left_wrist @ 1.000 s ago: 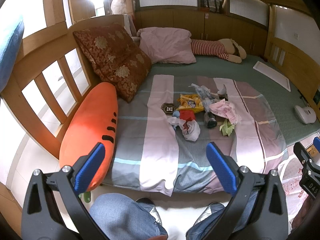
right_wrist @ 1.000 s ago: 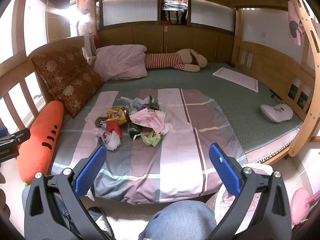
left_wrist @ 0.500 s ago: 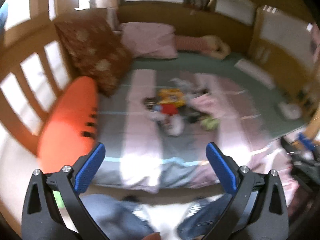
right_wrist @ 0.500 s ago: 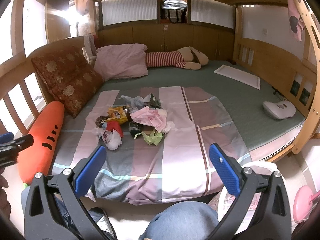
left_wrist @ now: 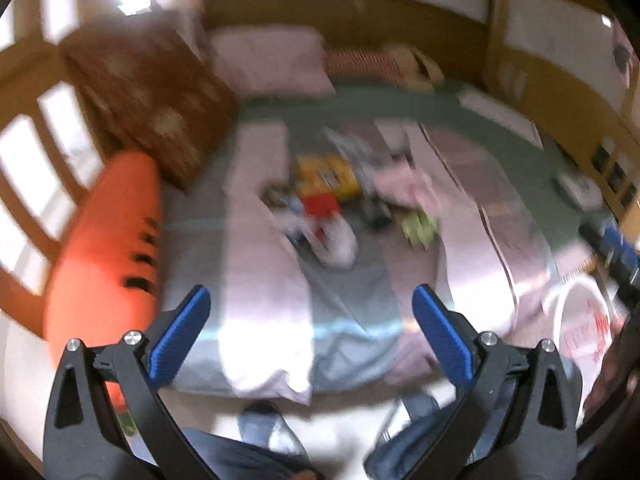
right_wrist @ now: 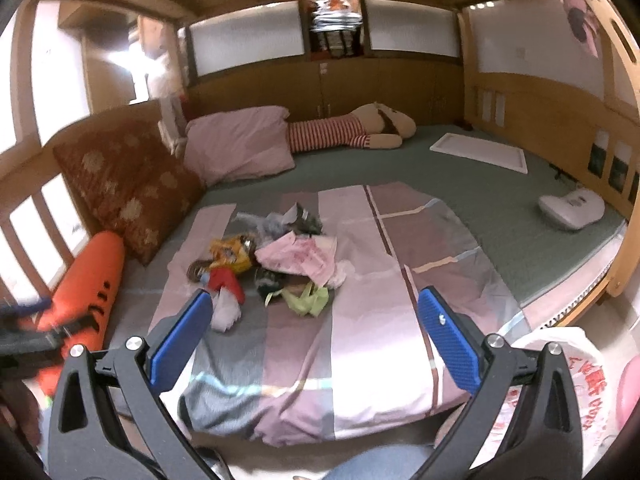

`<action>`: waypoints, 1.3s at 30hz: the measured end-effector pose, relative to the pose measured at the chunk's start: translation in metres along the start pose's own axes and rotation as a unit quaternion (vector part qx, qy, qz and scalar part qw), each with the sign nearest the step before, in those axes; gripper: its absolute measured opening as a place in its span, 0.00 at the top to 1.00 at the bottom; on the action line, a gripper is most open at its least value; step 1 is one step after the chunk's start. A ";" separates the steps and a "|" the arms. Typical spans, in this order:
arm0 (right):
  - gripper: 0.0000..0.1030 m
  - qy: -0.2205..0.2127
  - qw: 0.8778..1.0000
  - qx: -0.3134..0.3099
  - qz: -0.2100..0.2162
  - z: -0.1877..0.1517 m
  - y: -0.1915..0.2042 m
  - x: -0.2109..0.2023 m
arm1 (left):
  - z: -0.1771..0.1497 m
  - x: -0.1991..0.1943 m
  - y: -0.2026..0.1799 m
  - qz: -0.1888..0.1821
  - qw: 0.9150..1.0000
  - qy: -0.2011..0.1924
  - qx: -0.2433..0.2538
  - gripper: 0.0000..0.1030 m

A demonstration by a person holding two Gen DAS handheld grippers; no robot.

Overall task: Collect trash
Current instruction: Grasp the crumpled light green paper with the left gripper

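A pile of trash (right_wrist: 276, 258) lies on the striped blanket (right_wrist: 360, 320) on the bed: a yellow snack bag (right_wrist: 230, 250), a red wrapper (right_wrist: 226, 282), a white crumpled bag (right_wrist: 226, 312), pink paper (right_wrist: 300, 256) and a green scrap (right_wrist: 310, 302). The same pile (left_wrist: 340, 208) shows blurred in the left wrist view. My left gripper (left_wrist: 310, 320) is open and empty, short of the bed's near edge. My right gripper (right_wrist: 314, 320) is open and empty, also short of the pile. A white plastic bag with red print (right_wrist: 576, 384) hangs at the lower right.
An orange carrot cushion (right_wrist: 86, 284) and a brown patterned pillow (right_wrist: 124, 184) lie along the left rail. A pink pillow (right_wrist: 240, 144), a striped plush toy (right_wrist: 348, 132), a white board (right_wrist: 478, 152) and a white device (right_wrist: 572, 208) lie further back. The person's knees (left_wrist: 248, 452) are below.
Both grippers have moved closer to the bed, so the pile looks larger. The left wrist view is now motion-blurred. The white plastic bag has come further into view at the right.
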State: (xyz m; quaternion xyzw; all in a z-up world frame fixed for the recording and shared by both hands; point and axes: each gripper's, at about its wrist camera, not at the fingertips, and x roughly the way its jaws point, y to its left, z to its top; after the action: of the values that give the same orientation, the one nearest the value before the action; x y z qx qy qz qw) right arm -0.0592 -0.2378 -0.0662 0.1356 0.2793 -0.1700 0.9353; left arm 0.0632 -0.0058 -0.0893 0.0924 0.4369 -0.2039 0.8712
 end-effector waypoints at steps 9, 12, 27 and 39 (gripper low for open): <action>0.03 -0.022 0.997 0.070 -0.005 0.032 -0.029 0.064 | 0.024 0.108 -0.059 -0.082 0.996 0.032 0.017 0.04; 0.03 -0.039 0.994 0.103 -0.001 0.026 -0.037 0.084 | 0.033 0.154 -0.087 -0.111 0.992 0.053 0.015 0.03; 0.03 -0.008 0.997 0.075 -0.027 0.010 -0.042 0.106 | 0.067 0.298 -0.127 -0.136 0.983 0.109 -0.064 0.64; 0.03 0.035 0.998 0.047 -0.016 0.021 -0.029 0.131 | 0.089 0.123 -0.063 -0.106 0.991 -0.020 0.075 0.64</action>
State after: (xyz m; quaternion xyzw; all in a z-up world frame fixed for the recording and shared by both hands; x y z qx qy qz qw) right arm 0.0423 -0.3030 -0.1280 0.1808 0.3060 -0.1931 0.9146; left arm 0.1660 -0.1263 -0.1332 0.1063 0.4107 -0.3287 0.8438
